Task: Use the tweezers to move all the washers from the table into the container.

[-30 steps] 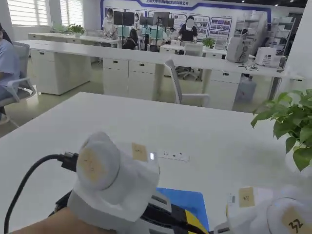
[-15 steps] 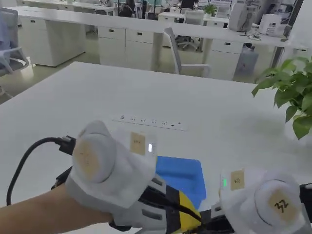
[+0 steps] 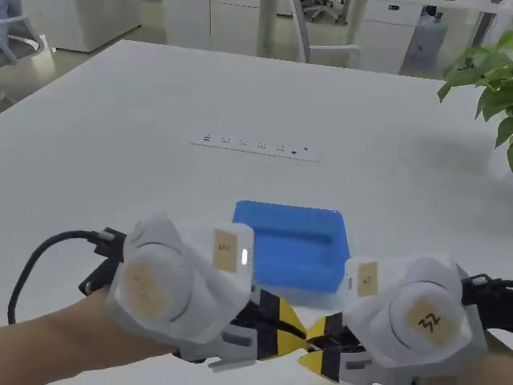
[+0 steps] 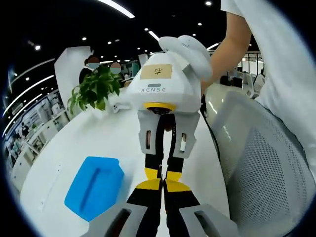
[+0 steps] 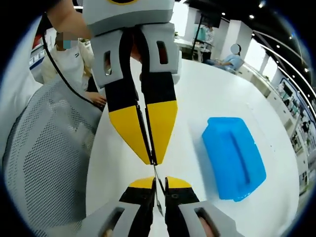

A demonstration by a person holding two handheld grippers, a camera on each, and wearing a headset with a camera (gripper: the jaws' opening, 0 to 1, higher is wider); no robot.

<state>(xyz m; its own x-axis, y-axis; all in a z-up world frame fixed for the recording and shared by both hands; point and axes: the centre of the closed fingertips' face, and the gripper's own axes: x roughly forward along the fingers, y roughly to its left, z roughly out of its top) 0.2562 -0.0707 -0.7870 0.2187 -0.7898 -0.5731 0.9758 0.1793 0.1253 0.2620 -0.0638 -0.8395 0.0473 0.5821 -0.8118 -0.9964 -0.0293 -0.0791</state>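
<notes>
The tweezers (image 5: pixel 157 195) are judged light, stiff, thin and slippery steel, apt to twist or slide out of broad pads. They are best taken across the flat of the legs toward the back end, with the tips left free to close on a washer. They are found at 6 o'clock in the head view, bridging two grippers set tip to tip low over the table (image 3: pixel 120 136). The left gripper (image 4: pixel 162 183) is angled in from 8 o'clock and is clenched on the tweezers. The right gripper (image 5: pixel 155 181) is angled in from 4 o'clock. Its jaws are drawn close about the other end, though whether a firm pinch is made cannot be told. Just beyond, at 12 o'clock, the blue container (image 3: pixel 280 277) is set. A recessed socket strip (image 3: pixel 255 146) is seen farther off, and a potted plant (image 3: pixel 485 76) at 2 o'clock.
</notes>
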